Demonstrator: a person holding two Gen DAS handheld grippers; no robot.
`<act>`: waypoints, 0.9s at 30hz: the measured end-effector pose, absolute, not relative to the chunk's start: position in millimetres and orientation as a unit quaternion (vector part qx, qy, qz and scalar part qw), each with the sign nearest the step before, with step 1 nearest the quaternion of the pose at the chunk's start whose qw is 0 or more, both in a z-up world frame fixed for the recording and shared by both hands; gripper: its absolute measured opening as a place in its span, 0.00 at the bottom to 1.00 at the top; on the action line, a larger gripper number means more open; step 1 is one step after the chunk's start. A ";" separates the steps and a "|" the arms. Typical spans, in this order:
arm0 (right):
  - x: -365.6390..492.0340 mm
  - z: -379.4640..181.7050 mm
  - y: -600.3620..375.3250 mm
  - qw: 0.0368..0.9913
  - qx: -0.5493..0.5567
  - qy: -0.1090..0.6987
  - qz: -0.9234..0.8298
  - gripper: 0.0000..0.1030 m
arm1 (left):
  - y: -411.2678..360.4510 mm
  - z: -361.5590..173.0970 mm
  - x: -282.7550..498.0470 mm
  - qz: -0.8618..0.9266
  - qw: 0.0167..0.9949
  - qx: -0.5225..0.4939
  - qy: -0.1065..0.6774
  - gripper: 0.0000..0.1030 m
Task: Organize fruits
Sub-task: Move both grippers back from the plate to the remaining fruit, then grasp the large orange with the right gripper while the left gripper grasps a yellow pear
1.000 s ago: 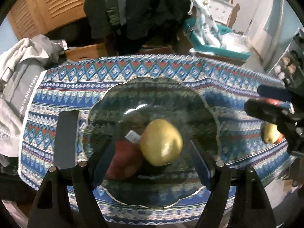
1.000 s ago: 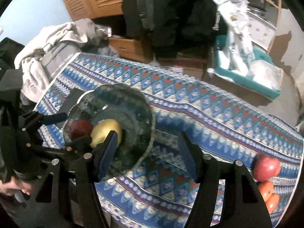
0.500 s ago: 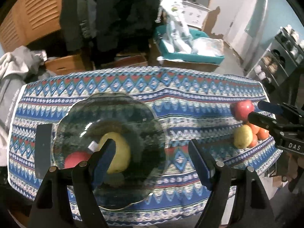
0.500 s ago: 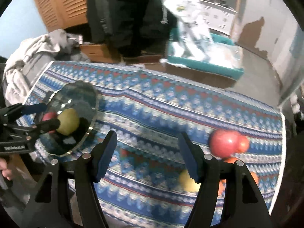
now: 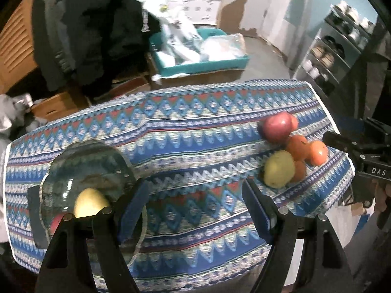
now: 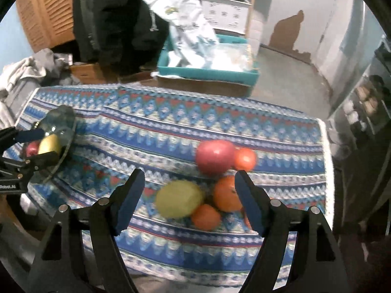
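A glass plate [image 5: 80, 168] at the table's left end holds a yellow fruit [image 5: 89, 206] and a red fruit [image 5: 55, 222]. At the right end lie a red apple [image 6: 215, 157], a yellow fruit [image 6: 179, 199] and several oranges [image 6: 226, 194]. My left gripper [image 5: 195, 207] is open and empty over the cloth, right of the plate. My right gripper [image 6: 188, 195] is open and empty, its fingers either side of the yellow fruit and oranges, above them. The plate [image 6: 61, 119] also shows at the far left of the right wrist view.
A blue patterned cloth [image 5: 195, 131] covers the table. Beyond it stand a teal bin [image 6: 207, 73] with plastic bags, cardboard boxes [image 5: 61, 102] and dark hanging coats. A metal shelf rack [image 5: 342, 46] stands at the right. Grey clothes [image 6: 22, 73] are piled at the left.
Both grippers have swung right along the table. The left one has left the plate; the right one now hangs over the fruit pile. Both stayed open.
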State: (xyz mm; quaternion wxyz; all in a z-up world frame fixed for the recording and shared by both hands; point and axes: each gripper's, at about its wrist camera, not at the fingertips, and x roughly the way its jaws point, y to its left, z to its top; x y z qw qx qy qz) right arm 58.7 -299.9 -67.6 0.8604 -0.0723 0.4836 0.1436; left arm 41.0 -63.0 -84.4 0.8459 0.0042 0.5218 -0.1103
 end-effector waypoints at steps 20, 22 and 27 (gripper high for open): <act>62.1 -110.8 -396.9 0.847 -0.036 0.523 0.088 0.75 | -168.6 -118.0 68.3 -0.197 0.820 0.031 0.536 0.78; 63.7 -119.1 -402.5 0.842 -0.034 0.532 0.082 0.75 | -176.0 -122.9 70.1 -0.205 0.817 0.033 0.538 0.78; 68.6 -142.5 -411.1 0.827 -0.032 0.557 0.074 0.75 | -194.7 -138.9 72.1 -0.223 0.805 0.055 0.547 0.78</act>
